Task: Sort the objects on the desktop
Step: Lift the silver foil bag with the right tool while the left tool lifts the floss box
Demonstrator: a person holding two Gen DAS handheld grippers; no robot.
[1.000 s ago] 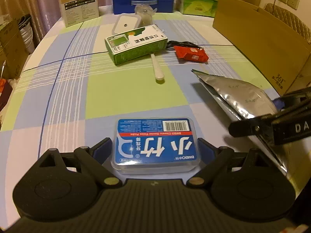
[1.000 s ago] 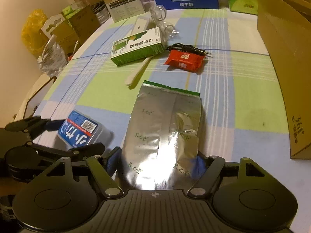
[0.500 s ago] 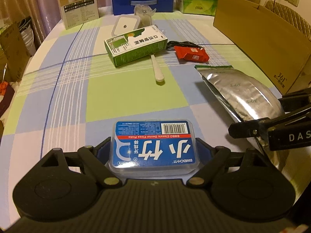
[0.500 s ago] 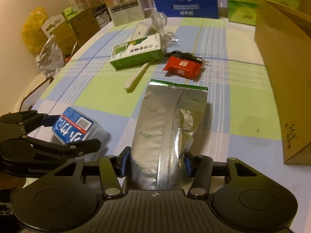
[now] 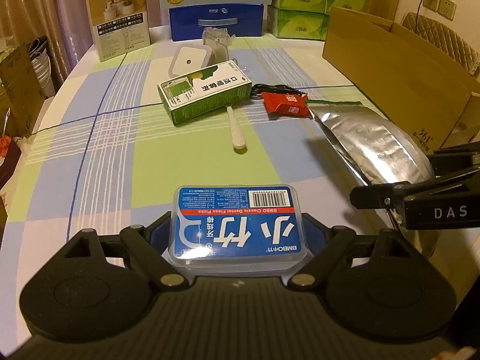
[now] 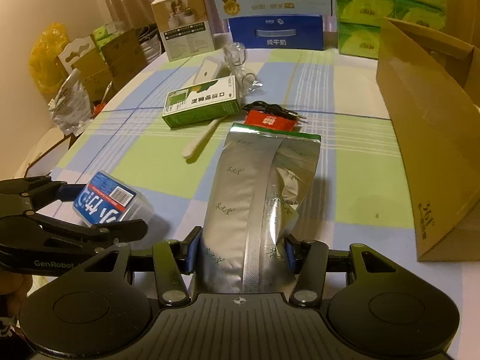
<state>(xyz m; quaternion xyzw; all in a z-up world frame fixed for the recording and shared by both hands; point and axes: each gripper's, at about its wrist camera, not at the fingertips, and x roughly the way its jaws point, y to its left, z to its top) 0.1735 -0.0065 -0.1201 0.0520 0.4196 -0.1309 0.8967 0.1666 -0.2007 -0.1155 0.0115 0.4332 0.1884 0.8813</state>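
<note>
The left tongs (image 5: 237, 234) clench the blue floss-pick box (image 5: 237, 222) (label up) above the tabletop (image 5: 180, 162); the right tongs (image 6: 240, 255) beside them grip the silver foil pouch (image 6: 264, 186).

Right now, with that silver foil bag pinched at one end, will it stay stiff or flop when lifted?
The silver foil bag will probably sag: it is creased and dented near the right gripper, which squeezes only its near end. The glossy foil looks slippery, so it might slide between the fingers. It looks partly filled, so likely light.
</note>
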